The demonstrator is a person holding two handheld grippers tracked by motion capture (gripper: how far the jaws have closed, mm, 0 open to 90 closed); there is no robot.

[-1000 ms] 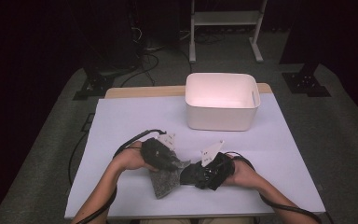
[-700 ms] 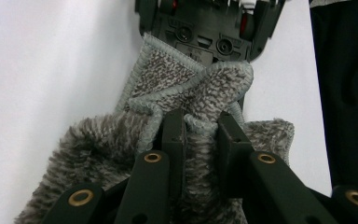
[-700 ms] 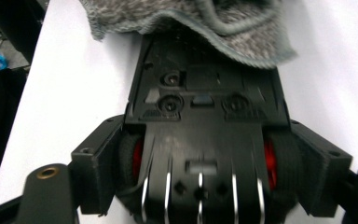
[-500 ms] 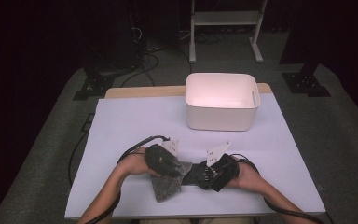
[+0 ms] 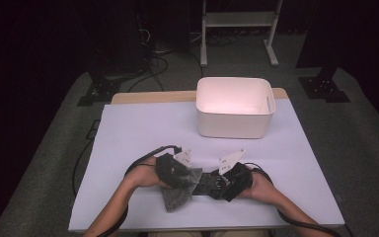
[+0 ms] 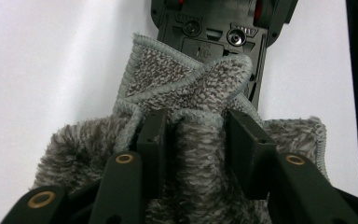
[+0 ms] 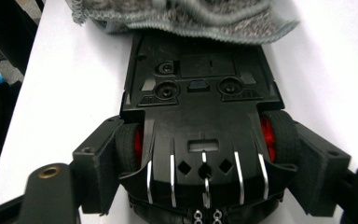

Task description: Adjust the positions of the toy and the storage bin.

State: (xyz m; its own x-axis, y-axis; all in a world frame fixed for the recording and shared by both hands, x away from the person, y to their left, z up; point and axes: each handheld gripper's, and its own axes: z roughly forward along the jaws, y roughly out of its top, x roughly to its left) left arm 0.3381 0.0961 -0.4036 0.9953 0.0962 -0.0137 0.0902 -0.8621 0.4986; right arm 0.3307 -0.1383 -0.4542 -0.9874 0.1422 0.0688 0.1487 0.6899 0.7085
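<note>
A black toy car (image 5: 208, 183) lies upside down near the table's front edge, its underside up (image 7: 200, 93). My right gripper (image 5: 227, 185) is shut on it, one jaw against each red-hubbed rear wheel (image 7: 205, 163). A grey fluffy cloth (image 5: 177, 195) is bunched over the car's other end (image 7: 191, 14). My left gripper (image 5: 185, 175) stands over the cloth. Its jaws have just been opening, and a raised fold of cloth (image 6: 191, 84) still stands loosely between them (image 6: 198, 135). Beyond that fold the car's chassis (image 6: 214, 23) shows.
A white plastic bin (image 5: 232, 126) stands at the back of the white table cover (image 5: 143, 133), right of centre. Cables trail from both grippers over the front edge. A metal frame and more cables are on the dark floor behind the table.
The left gripper has shifted slightly toward the near edge over the cloth. The right gripper and the car have barely moved.
</note>
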